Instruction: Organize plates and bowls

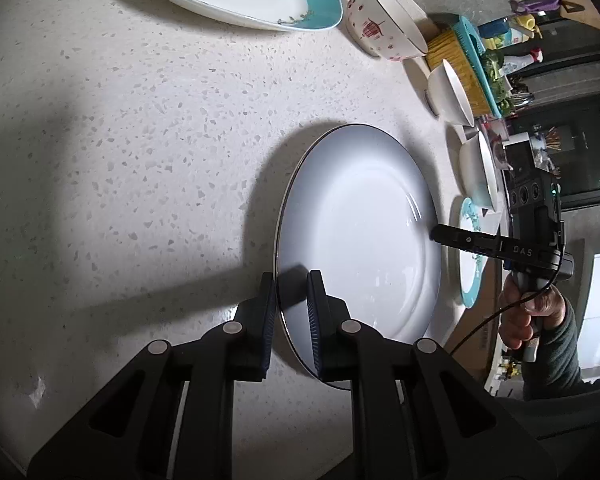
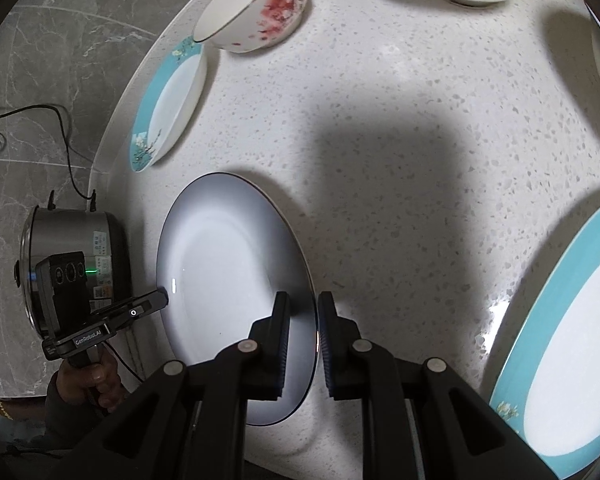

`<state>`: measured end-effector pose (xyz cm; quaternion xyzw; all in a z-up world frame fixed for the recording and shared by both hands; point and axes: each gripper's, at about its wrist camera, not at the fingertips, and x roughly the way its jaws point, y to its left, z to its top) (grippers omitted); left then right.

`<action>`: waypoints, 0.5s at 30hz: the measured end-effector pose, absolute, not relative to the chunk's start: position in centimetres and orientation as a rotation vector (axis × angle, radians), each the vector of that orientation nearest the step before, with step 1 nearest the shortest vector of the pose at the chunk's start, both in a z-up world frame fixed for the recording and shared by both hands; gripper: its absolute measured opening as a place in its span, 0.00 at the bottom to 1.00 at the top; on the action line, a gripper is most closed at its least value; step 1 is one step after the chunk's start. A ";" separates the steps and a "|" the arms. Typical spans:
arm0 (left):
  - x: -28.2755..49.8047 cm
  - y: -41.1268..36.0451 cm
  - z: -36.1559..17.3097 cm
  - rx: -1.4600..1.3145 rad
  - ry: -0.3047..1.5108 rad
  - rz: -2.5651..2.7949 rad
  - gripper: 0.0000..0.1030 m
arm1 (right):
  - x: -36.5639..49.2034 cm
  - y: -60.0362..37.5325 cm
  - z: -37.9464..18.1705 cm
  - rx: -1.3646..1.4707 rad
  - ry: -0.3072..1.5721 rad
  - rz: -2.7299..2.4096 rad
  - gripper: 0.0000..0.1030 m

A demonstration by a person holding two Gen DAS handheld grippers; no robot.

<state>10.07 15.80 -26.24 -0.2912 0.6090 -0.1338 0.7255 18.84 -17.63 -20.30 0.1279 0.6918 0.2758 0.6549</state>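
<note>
In the left wrist view, my left gripper (image 1: pixel 291 312) is sitting spread around the near rim of the white plate (image 1: pixel 360 232) at the frame's middle, ready to pinch

In the right wrist view, my right gripper (image 2: pixel 303 340) is spread around the opposite rim, so both are sharing the lift

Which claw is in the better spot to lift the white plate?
Nearly a tie: the left claw and right claw each straddle the white plate rim, open. I'd lean right, since the big teal-rimmed plate lies just beside it.
</note>
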 end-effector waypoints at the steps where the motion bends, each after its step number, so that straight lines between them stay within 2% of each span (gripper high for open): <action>1: 10.2 15.8 -26.4 -0.645 1.341 -0.295 0.12 | 18.9 -17.7 -20.6 0.292 1.570 0.624 0.17; 11: 10.9 15.1 -26.6 -0.653 1.304 -0.311 0.12 | 19.2 -18.6 -20.7 0.273 1.523 0.623 0.19; 12: 10.7 15.2 -26.6 -0.654 1.301 -0.308 0.16 | 19.1 -18.6 -20.6 0.273 1.521 0.620 0.20; 14: 10.4 15.4 -26.3 -0.673 1.281 -0.283 0.17 | 19.0 -18.6 -20.4 0.302 1.520 0.632 0.35; 15: 10.2 15.6 -26.0 -0.675 1.267 -0.262 0.25 | 18.8 -18.5 -20.1 0.307 1.509 0.634 0.39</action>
